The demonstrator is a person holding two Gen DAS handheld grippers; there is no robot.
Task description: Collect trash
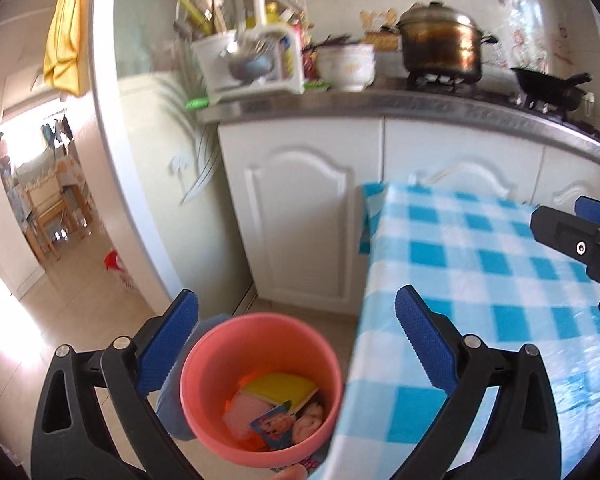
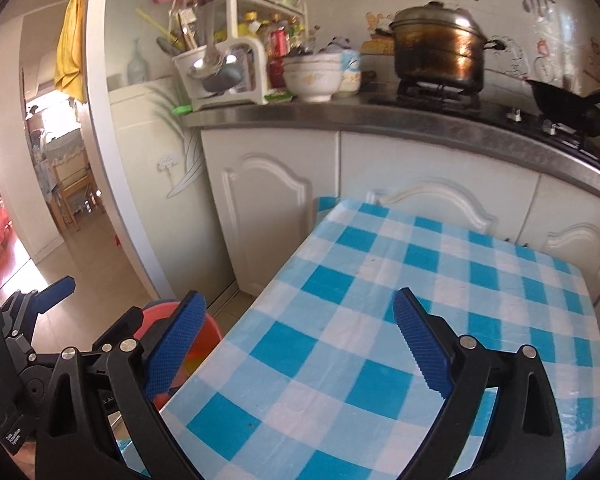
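Both grippers, left gripper (image 1: 296,344) and right gripper (image 2: 300,344), gape empty. Pink bin (image 1: 260,388) below left one: light, rigid; grip its rim. Wrappers (image 1: 284,412) inside flimsy.

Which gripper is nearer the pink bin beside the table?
Left. The left gripper hangs open right above the pink bin; the right gripper, also open, is over the checked tablecloth.
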